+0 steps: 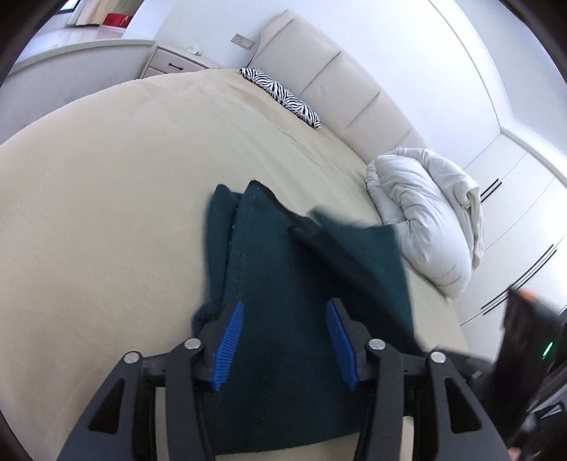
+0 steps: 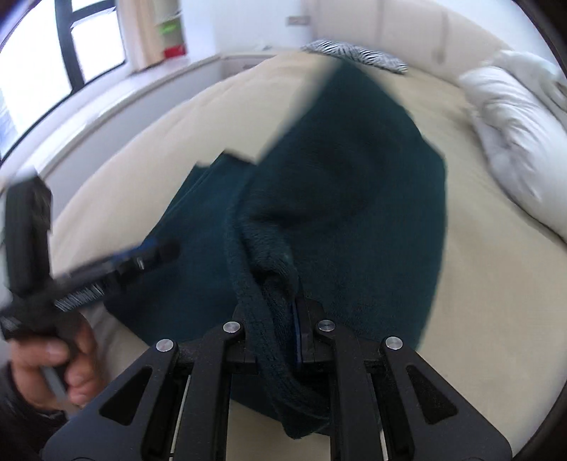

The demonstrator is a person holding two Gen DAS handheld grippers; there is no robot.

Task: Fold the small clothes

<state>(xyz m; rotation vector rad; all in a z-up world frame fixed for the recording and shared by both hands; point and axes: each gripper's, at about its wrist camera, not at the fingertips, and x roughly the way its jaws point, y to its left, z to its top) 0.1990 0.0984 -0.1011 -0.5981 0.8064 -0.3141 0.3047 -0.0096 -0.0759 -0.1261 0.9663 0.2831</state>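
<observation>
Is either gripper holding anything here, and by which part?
The right gripper pinches a bunched edge of the dark green garment. The left gripper is open over it, holding nothing.

No lettering, label, brand or number is showing legibly in either wrist view. A red box [image 1: 115, 19] on the far window ledge is sitting too small and distant for any print to be made out, and the right wrist view is blurring too heavily for markings to be read on any surface.
</observation>
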